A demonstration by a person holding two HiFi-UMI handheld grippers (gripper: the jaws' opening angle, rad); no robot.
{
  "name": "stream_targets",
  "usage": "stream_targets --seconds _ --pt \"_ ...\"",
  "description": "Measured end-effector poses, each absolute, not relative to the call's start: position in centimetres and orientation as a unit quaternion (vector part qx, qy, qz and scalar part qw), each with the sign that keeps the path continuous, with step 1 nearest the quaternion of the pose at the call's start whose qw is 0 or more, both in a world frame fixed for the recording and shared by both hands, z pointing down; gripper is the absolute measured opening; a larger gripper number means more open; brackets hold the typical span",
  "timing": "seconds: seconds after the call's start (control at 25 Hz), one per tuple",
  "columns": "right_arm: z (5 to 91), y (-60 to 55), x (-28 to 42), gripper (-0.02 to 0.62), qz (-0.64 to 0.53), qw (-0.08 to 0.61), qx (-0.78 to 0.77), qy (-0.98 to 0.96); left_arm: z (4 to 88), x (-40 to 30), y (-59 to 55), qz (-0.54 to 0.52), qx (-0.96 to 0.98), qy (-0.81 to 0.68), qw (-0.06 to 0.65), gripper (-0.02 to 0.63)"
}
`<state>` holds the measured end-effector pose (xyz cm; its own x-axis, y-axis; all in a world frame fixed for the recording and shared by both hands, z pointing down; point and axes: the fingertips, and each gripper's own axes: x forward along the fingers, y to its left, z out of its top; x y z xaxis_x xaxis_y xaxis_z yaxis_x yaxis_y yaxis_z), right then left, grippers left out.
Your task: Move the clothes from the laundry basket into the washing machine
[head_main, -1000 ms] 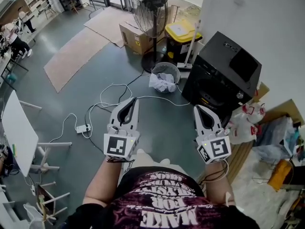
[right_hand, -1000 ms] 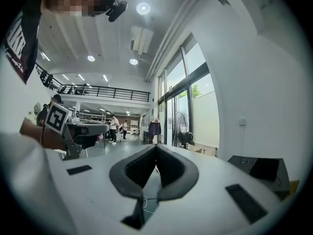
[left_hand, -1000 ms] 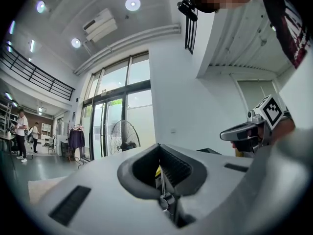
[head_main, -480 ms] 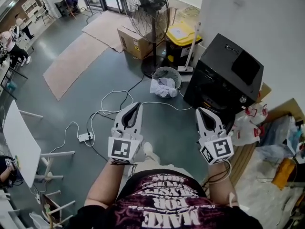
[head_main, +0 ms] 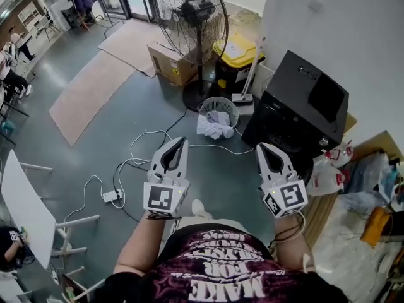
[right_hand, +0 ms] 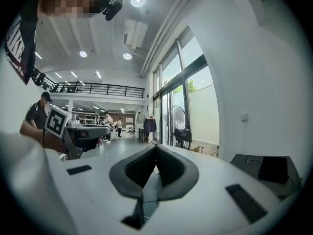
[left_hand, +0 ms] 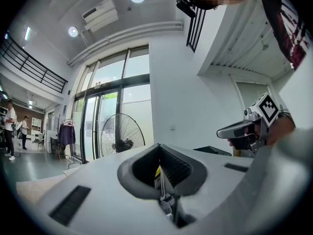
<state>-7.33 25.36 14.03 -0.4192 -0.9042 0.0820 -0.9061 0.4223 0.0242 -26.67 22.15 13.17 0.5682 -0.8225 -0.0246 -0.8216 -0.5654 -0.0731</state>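
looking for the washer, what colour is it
Black; the washer shows best in the head view.

Wearing a dark maroon T-shirt with big pale block letters printed across the chest, the short sleeves leaving the forearms bare. Wearing also a white shoe, showing just below the shirt. Showing the left gripper and the right gripper with smooth white shells narrowing toward the tips, each with a drop-shaped opening lined by dark grey ribbed pads. Bearing at the back of each shell a cube with black-and-white square markers. Having flat dark rectangular slots set into the white shells. Trailing a thin black cable in loops under the right wrist.
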Motion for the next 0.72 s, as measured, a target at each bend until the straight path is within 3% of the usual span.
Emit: stream_targets --seconds 0.72 --pt "14.1 19.4 -10.3 0.003 0.001 0.057 0.564 -0.824 14.5 -30.1 14.3 -0.004 -0.901 0.433 0.035 0.005"
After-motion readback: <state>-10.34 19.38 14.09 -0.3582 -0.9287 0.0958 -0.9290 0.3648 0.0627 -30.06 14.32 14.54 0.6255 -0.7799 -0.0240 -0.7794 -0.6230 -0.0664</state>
